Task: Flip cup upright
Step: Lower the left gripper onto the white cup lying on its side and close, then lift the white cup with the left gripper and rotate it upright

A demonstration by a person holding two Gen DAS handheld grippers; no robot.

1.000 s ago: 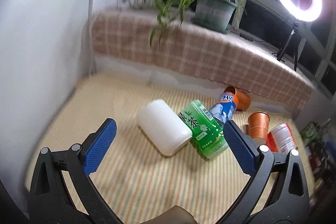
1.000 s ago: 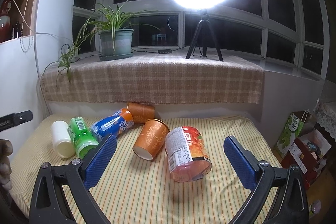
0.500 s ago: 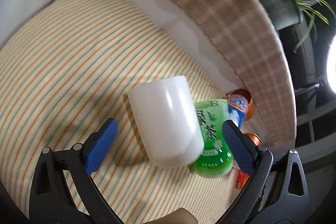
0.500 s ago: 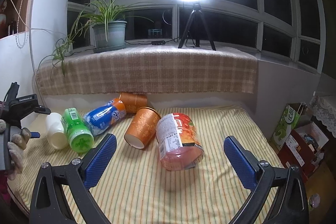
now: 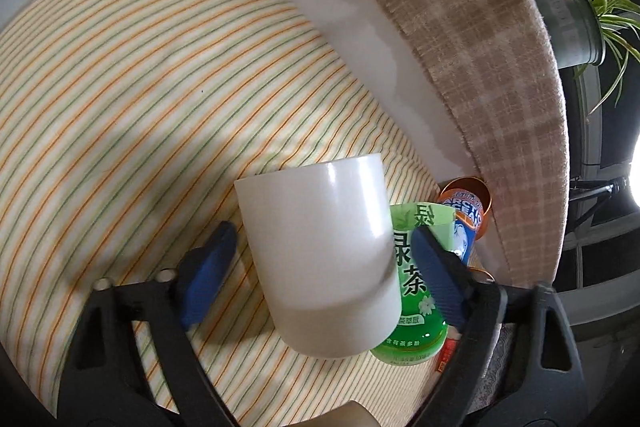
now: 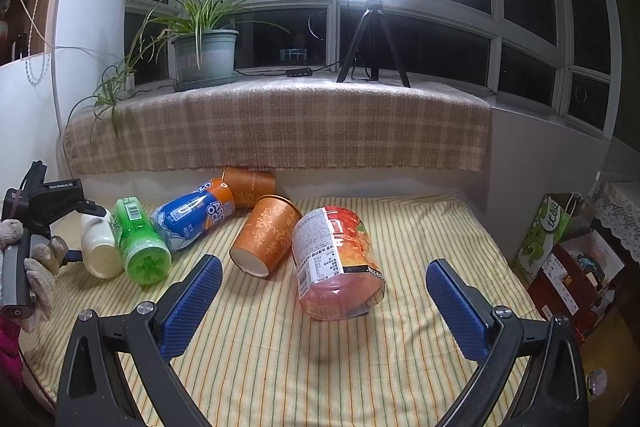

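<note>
White cup (image 5: 320,259), lying on its side on striped cloth (image 5: 140,87), touching green bottle (image 5: 416,279), between the spread, not visibly touching pads of left gripper (image 5: 316,263); right gripper (image 6: 320,303) open, holding nothing, above cloth.

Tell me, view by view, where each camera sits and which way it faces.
Left wrist: sits on the left gripper, looking steeply down at the white cup between its blue fingers.
Right wrist: sits on the right gripper, looking level over the bed toward the window; its fingers and the gloved hand show.
Shared: white cup, green bottle, potted plant.
</note>
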